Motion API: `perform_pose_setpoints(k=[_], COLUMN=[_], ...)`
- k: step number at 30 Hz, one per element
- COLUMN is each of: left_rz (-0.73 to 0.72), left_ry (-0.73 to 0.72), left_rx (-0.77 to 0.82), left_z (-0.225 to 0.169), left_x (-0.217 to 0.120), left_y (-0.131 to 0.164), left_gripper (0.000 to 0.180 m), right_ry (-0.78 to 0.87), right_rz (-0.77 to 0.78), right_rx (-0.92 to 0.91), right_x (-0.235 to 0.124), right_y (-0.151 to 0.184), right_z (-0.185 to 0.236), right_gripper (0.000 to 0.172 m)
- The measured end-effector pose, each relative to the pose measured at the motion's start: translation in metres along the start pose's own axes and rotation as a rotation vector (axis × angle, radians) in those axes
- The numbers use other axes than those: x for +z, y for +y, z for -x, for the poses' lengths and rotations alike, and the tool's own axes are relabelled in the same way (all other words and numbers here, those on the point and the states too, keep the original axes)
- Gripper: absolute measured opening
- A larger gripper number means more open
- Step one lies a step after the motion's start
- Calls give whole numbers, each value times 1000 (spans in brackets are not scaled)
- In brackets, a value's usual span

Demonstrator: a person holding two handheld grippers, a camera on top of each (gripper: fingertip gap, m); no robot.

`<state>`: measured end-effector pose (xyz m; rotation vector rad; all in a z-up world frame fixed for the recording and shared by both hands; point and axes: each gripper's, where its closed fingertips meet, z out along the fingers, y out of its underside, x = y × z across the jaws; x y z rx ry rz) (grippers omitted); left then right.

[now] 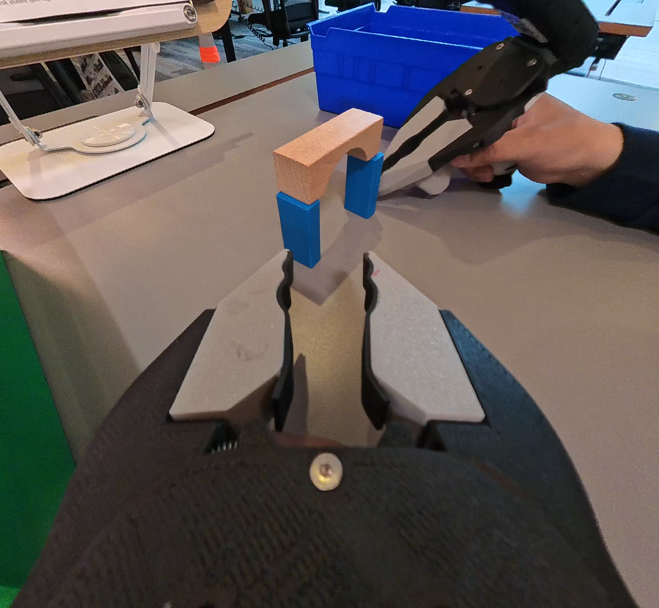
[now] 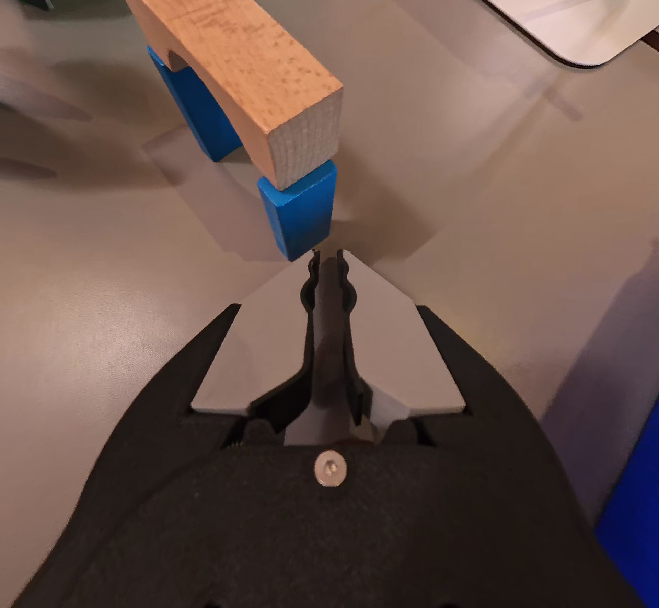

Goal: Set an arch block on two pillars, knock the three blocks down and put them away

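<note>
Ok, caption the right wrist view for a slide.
Wooden arch rests on two blue pillars while the right gripper, fingers nearly together and empty, points at the nearer pillar.

Left claw (image 1: 328,263): jaws parted, nothing gripped, held low and level. Right claw (image 2: 328,252): jaws nearly closed, nothing gripped, tips angled down, held by a hand (image 1: 545,149).

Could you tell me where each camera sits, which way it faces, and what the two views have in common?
Left wrist view: rides the left hand-held gripper, low over the grey table, facing the blue bin; its open fingers, the right hand-held gripper and a hand show.
Right wrist view: rides the right hand-held gripper, looking down from the opposite side; its narrowly parted fingers show.
Shared: the wooden arch block on two blue pillars, seen from opposite ends.
</note>
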<state>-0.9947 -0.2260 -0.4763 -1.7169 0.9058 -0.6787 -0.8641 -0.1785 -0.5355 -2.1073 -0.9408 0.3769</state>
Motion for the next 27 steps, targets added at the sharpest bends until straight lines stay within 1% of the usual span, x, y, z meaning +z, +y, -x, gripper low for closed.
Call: perform_pose_setpoints(k=[3, 6, 8, 11, 14, 17, 20, 23, 27], left_rz=[-1, -5, -45, -73, -60, -22, -20, -21, -31], left_ry=[0, -12, -40, 9, 2, 6, 15, 10, 80], left_rx=[-1, 3, 11, 39, 138, 206, 199, 155, 75], left_z=[0, 1, 5, -7, -12, -15, -16, -13, -19], left_x=[0, 0, 0, 2, 8, 17, 22, 22, 13], left_y=[0, -1, -8, -33, -66, -82, -77, -55, -24], left_gripper=[37, 37, 35, 35, 37, 38, 39, 39, 38], right_ry=[12, 1, -11, -12, -9, -11, 0, 0, 4], right_rz=[34, 32, 24, 20, 12, 8, 11, 18, 31], right_rx=[-19, -19, -9, 6, 15, 30, 33, 25, 9], right_x=[6, 6, 4, 3, 2, 3, 5, 7, 9], right_y=[2, 1, 1, 2, 1, 0, 0, -1, 0], right_z=[0, 1, 1, -2, -4, -5, -8, -7, -5], right_gripper=[7, 7, 8, 8, 8, 8, 8, 8, 8])
